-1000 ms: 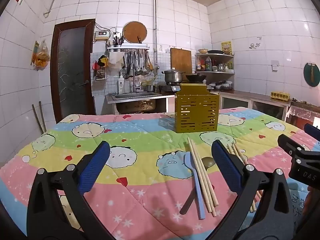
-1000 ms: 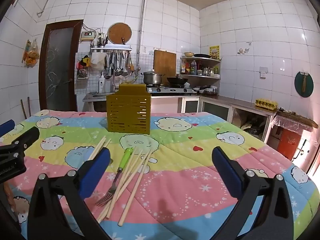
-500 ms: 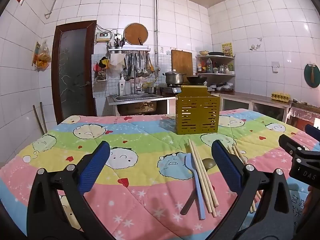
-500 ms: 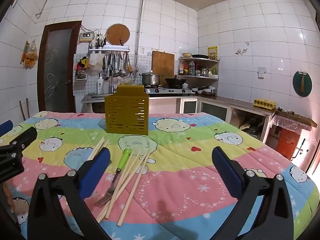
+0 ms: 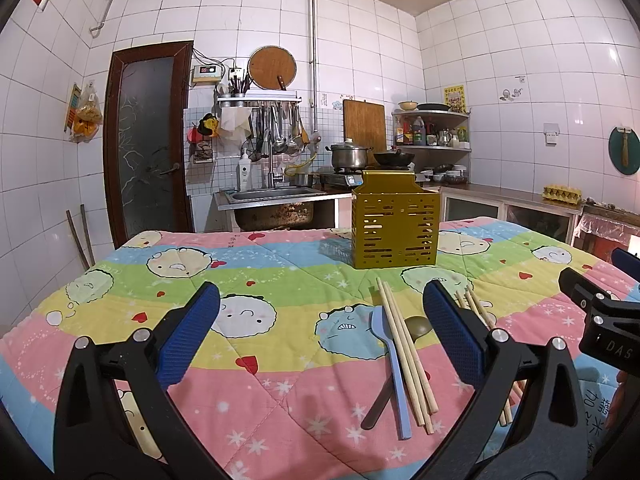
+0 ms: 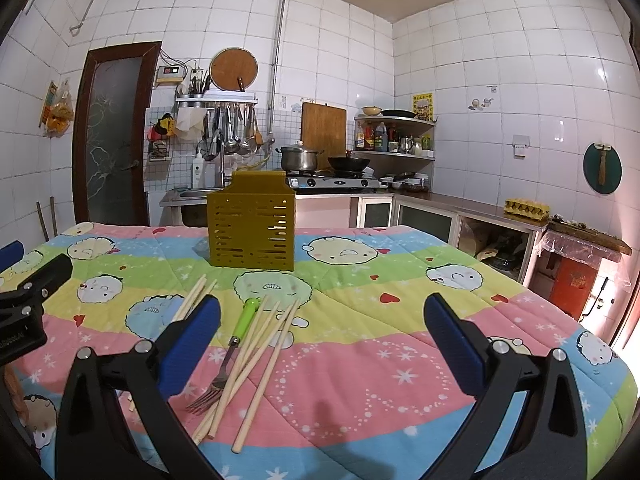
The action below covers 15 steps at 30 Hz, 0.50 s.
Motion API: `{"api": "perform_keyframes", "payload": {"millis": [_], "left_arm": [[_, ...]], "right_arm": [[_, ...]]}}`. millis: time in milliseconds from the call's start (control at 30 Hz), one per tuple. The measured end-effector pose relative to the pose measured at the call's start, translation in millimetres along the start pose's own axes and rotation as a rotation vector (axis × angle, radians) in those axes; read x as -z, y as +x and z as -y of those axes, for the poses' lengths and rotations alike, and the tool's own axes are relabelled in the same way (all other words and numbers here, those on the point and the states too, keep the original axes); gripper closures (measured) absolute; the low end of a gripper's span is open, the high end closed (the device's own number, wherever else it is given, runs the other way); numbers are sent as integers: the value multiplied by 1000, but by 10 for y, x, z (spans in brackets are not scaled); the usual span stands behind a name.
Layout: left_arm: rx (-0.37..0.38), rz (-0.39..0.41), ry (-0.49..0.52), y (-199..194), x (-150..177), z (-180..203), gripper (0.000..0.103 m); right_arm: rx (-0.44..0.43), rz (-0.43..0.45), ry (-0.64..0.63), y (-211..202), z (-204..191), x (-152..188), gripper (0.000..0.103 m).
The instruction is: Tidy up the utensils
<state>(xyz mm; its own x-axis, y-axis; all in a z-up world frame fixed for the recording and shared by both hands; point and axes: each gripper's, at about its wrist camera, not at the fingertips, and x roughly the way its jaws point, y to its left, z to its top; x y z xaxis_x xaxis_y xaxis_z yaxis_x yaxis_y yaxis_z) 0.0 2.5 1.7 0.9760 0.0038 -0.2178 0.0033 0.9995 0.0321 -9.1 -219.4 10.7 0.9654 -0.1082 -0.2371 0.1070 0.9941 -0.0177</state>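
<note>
Only the left wrist view is showing the blue spoon (image 5: 390,364) and dark spoon (image 5: 400,356) beside chopsticks (image 5: 404,354); only the right is showing the green-handled fork (image 6: 230,350). The yellow utensil holder (image 5: 395,226) is standing toward the quilt-covered table's (image 5: 280,312) far edge. Left gripper (image 5: 320,334) and right gripper (image 6: 322,336) are both gaping wide, holding nothing.

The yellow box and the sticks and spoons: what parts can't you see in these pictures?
- Yellow box: its inside is hidden by its own walls in both views.
- Dark spoon: left view, its handle runs under the blue spoon and chopsticks.
- Chopsticks farther right: left view, the left tool finger covers them.
- Fork: right view, chopsticks cross some tines.
</note>
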Motion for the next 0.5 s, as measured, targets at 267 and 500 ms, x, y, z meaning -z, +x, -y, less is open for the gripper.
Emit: {"api": "perform_keyframes", "payload": {"millis": [267, 500], "left_arm": [[0, 1, 0, -2, 1, 4, 5], [0, 2, 1, -5, 4, 10, 5]], "right_arm": [[0, 1, -1, 2, -7, 5, 4], [1, 2, 0, 3, -3, 3, 4]]}}
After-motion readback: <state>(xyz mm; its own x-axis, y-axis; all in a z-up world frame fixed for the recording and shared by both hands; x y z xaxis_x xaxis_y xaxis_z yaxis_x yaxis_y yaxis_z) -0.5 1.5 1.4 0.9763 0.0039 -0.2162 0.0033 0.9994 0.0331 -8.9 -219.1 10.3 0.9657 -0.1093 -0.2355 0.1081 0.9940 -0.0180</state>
